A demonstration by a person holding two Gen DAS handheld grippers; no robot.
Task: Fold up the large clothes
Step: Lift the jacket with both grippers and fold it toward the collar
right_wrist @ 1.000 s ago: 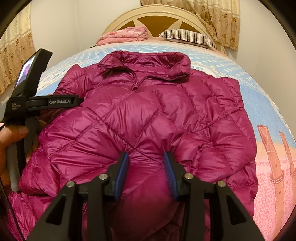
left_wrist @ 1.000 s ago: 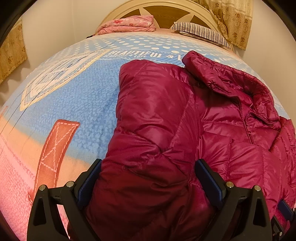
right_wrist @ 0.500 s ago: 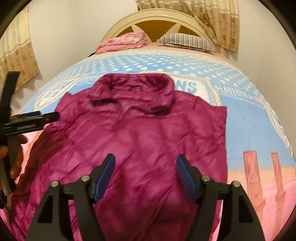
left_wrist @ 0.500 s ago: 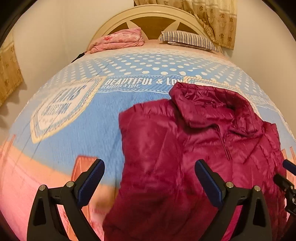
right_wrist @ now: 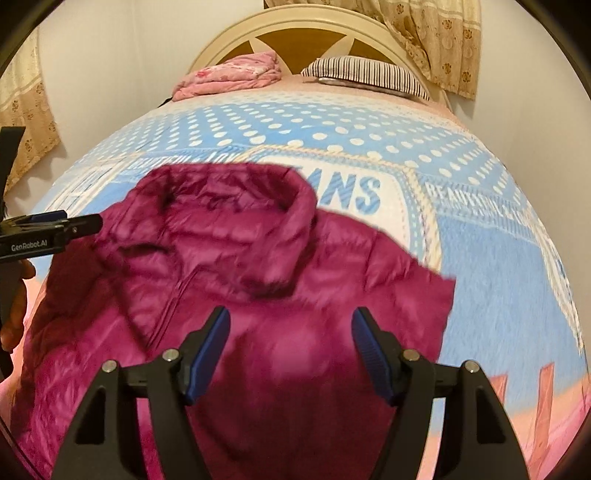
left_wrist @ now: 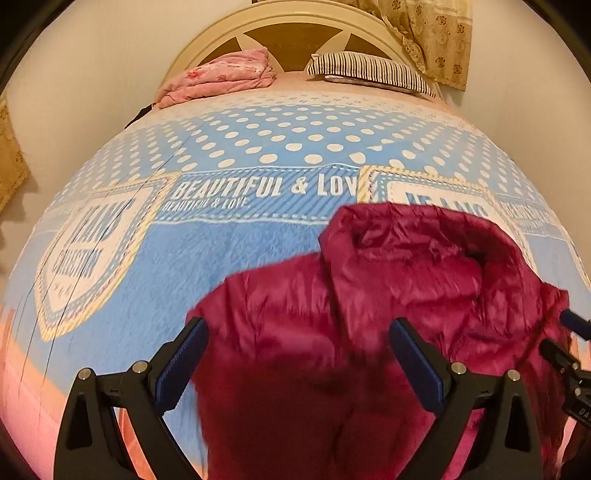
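Hovering both grippers over the magenta puffer jacket [right_wrist: 236,295], which lies on the blue polka-dot bedspread [left_wrist: 229,258]. Left gripper [left_wrist: 297,363] spread wide, gripping nothing. Right gripper [right_wrist: 291,354] likewise released; jacket collar points toward the headboard [right_wrist: 314,33].

Blanket [left_wrist: 258,236] reads "BEAUTIFUL & LOVE"; left tool [right_wrist: 48,236] reads "GenRobot.AI".

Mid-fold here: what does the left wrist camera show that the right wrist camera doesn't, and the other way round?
Only the left wrist view: the full "BEAUTIFUL & LOV" lettering on the bedspread, and the open left gripper up close.
Only the right wrist view: the open right gripper up close, and the jacket's far right edge.
Both: the magenta puffer jacket with its collar, the pink folded bedding, the striped pillow, the headboard.
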